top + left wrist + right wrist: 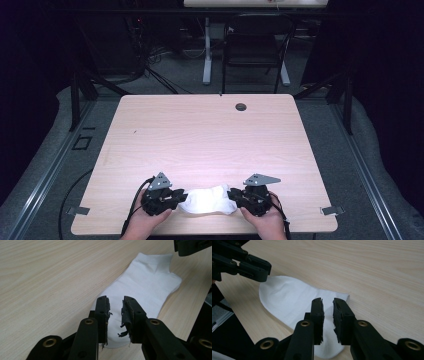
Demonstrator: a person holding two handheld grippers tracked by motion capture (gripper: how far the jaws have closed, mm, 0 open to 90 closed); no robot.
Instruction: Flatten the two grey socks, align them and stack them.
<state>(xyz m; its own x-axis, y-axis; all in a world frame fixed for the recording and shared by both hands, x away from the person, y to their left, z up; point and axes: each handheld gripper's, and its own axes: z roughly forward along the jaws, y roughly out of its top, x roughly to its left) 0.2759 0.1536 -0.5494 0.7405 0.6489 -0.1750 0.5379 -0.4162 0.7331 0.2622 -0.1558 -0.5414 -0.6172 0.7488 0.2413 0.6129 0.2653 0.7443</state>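
White sock (207,201) flat at table's (210,130) near edge, between my grippers. Left gripper (115,312) fingers slightly apart over one end, gripping nothing; right gripper (328,312) same at other end.

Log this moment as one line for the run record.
object: white sock flat on table | left gripper: open over one end | right gripper: open over other end

White sock (207,201); pale wood-grain table (200,135); black tools.
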